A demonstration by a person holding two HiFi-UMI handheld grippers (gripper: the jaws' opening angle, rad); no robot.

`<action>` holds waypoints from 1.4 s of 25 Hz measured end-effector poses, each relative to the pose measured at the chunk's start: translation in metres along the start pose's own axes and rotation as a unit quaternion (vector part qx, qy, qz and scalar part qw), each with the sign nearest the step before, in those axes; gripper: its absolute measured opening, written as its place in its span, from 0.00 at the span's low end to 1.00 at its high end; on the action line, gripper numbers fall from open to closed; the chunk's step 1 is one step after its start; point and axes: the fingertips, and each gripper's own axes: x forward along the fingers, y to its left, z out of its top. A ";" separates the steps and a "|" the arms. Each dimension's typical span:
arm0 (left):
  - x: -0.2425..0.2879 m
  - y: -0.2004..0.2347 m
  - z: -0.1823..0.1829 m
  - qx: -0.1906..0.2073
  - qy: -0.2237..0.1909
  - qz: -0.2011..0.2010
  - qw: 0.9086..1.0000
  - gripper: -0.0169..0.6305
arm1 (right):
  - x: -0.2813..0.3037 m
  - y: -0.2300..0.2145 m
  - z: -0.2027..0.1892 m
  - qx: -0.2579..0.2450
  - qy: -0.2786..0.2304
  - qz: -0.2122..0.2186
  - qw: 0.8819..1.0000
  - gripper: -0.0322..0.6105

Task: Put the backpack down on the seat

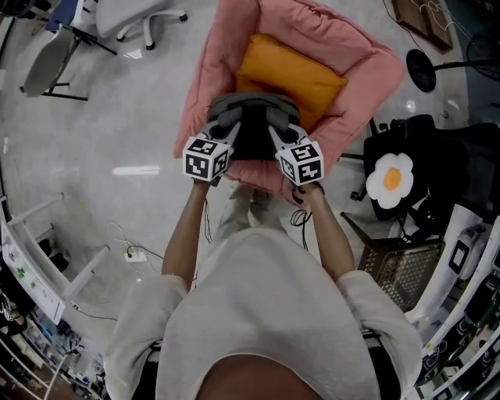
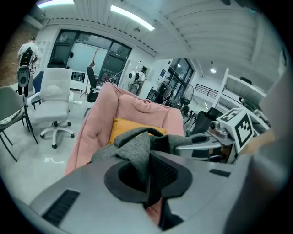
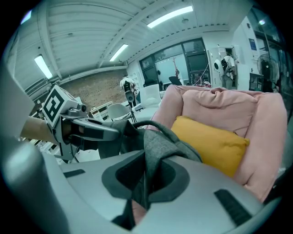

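A grey and black backpack point(image 1: 251, 125) hangs between both grippers over the front of a pink padded seat point(image 1: 367, 86). An orange cushion point(image 1: 293, 78) lies on that seat, behind the backpack. My left gripper point(image 1: 221, 133) is shut on a fold of the backpack's grey fabric point(image 2: 137, 153). My right gripper point(image 1: 277, 131) is shut on another grey fold point(image 3: 158, 155), with a carry loop arching above it. In the left gripper view the right gripper's marker cube point(image 2: 238, 128) shows at the right. Whether the backpack's underside touches the seat is hidden.
A white office chair point(image 1: 137, 19) and a grey chair point(image 1: 47, 58) stand at the upper left. A black chair with an egg-shaped cushion point(image 1: 391, 180) is to the right, next to a wire basket point(image 1: 402, 269). A lamp base point(image 1: 422, 70) and floor cables point(image 1: 129, 250) lie nearby.
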 end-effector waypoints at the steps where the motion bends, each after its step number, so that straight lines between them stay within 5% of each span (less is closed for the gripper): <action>1: 0.004 0.002 0.002 0.000 0.001 -0.001 1.000 0.08 | 0.003 -0.003 0.000 -0.001 0.002 0.000 1.000 0.09; 31: 0.065 0.052 0.018 -0.035 0.036 -0.007 0.999 0.08 | 0.078 -0.051 -0.004 0.043 0.073 -0.008 0.996 0.10; 35: 0.061 0.047 0.009 -0.032 0.043 -0.010 0.999 0.16 | 0.074 -0.049 -0.002 0.048 0.064 -0.011 0.997 0.17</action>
